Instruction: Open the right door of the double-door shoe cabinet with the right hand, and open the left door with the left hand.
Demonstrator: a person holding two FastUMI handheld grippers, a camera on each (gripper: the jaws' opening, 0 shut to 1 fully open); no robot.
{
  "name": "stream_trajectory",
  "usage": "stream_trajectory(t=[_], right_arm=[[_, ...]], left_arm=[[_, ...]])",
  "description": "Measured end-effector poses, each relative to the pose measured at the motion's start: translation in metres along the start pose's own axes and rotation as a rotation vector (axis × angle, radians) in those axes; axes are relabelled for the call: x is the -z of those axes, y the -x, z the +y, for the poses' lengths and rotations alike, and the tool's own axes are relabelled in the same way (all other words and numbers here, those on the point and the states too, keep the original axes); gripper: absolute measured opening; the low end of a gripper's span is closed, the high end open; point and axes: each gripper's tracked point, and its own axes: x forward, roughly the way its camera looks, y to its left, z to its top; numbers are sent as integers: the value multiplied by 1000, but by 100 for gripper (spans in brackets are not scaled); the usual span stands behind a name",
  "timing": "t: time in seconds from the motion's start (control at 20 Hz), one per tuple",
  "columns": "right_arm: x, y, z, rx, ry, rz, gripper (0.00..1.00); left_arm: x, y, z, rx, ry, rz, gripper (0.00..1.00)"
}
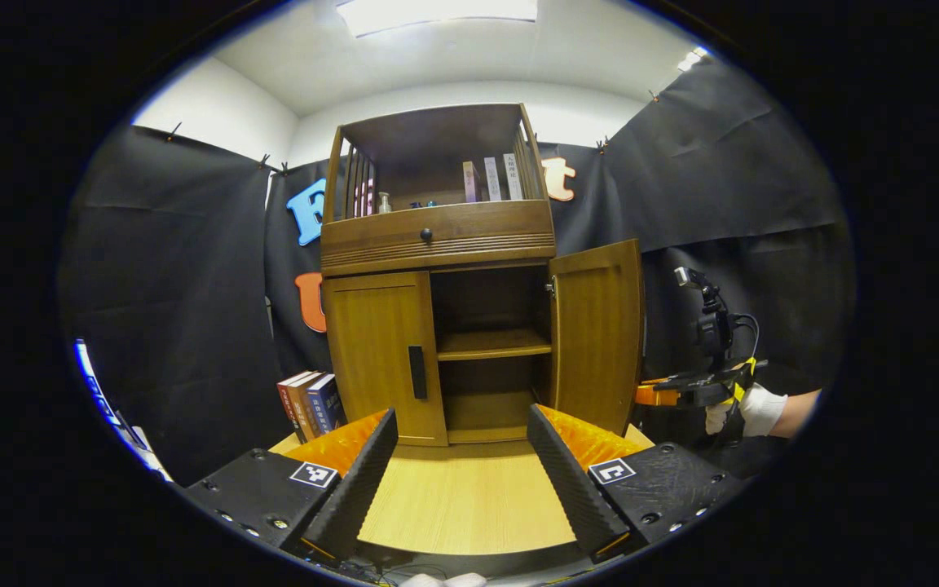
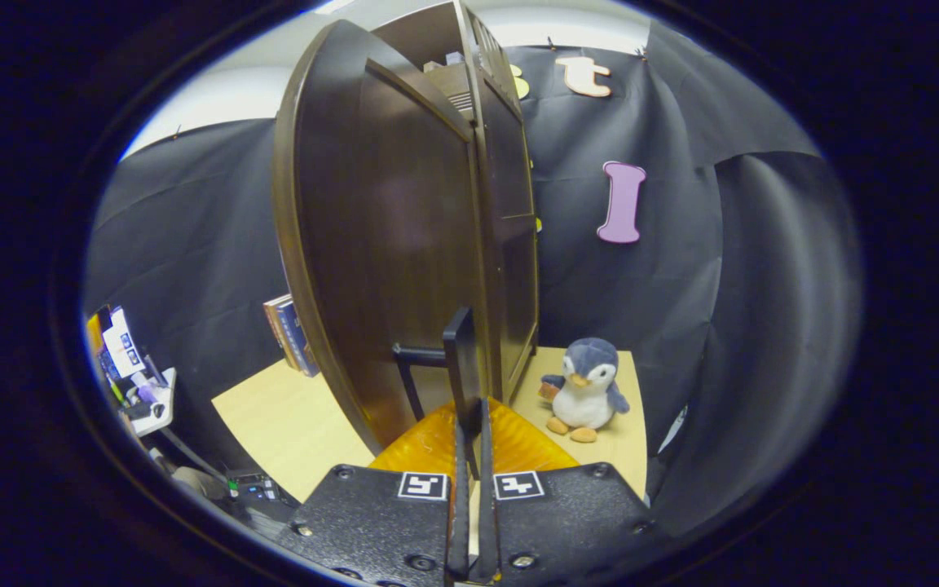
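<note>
On the pale wooden table stood the shoe cabinet, backed against the black cloth wall, with its right door swung out toward the viewer and its left door flush and closed, the dark vertical handle near its inner edge untouched. In the left gripper view the left gripper hung low before the cabinet, its two fingers spread wide with a broad strip of bare tabletop between them and a clear stretch from their tips to the closed door. The opened half showed a middle shelf and shadowed space above and below it (too dark to tell what, if anything, lay inside). To the right of the open door the right gripper reached in level, held by a gloved hand; its fingertips were hidden behind the door's edge from there. In the right gripper view those fingers stood nearly together, clamped on the right door's dark handle, the door's face looming close and blocking most of the cabinet beyond. Behind the door a toy penguin sat on the table corner, near the cabinet's side but apart from it. A few books leaned by the cabinet's left side, well clear of the left door's swing as far as could be judged. The upper shelf's small items were too small to make out.
</note>
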Motion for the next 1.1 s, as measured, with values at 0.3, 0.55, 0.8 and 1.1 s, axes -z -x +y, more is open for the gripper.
stream_trajectory(t=[0.3, 0.55, 0.8, 1.1], right_arm=[[8, 12, -7, -41, -2, 23, 16], [2, 62, -29, 41, 33, -9, 64], [-40, 112, -6, 143, 95, -119, 99], [-95, 133, 60, 253, 45, -273, 98]], left_arm=[[-4, -2, -3, 17, 16, 0, 96], [1, -10, -10, 77, 20, -3, 96], [-3, -38, 9, 95, 46, -35, 96], [-8, -77, 70, 83, 71, -38, 96]])
